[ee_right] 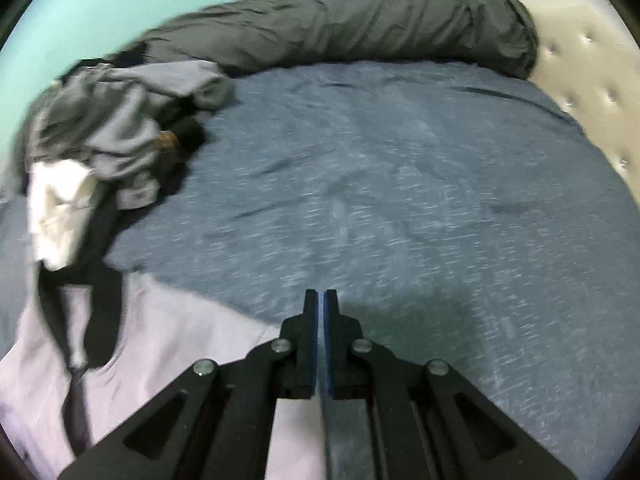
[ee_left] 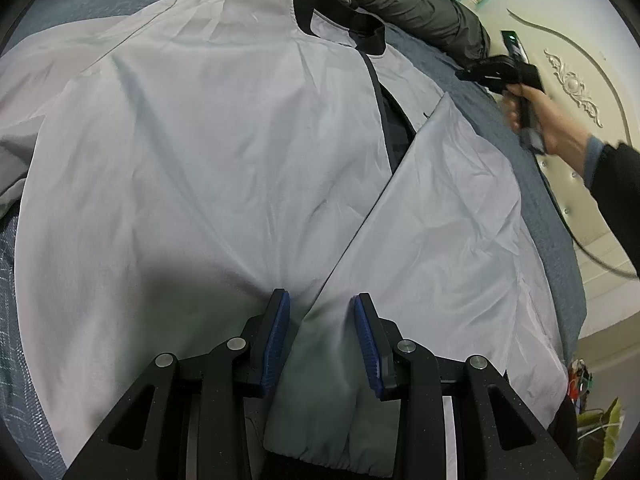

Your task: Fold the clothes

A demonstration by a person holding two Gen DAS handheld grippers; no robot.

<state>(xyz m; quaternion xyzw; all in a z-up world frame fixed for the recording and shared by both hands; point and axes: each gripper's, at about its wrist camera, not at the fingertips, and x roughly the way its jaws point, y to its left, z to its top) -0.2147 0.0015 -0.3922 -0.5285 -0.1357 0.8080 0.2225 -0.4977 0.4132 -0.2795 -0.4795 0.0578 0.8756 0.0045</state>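
Observation:
A light grey jacket [ee_left: 224, 152] with a dark collar and dark zip lies spread on the blue bed; its right sleeve [ee_left: 440, 220] is folded across the front. My left gripper [ee_left: 322, 304] is open, its blue pads either side of the sleeve's lower part near the cuff. My right gripper [ee_right: 321, 296] is shut and empty, above the blue sheet beside the jacket's shoulder [ee_right: 160, 340]. The right gripper also shows in the left wrist view [ee_left: 500, 68], held in a hand off the jacket's right edge.
A pile of grey, white and dark clothes [ee_right: 100, 132] lies at the far left of the bed. A rolled dark duvet [ee_right: 360, 24] runs along the far side. A cream padded headboard [ee_right: 592, 92] stands at the right. The blue sheet [ee_right: 400, 180] is bare in the middle.

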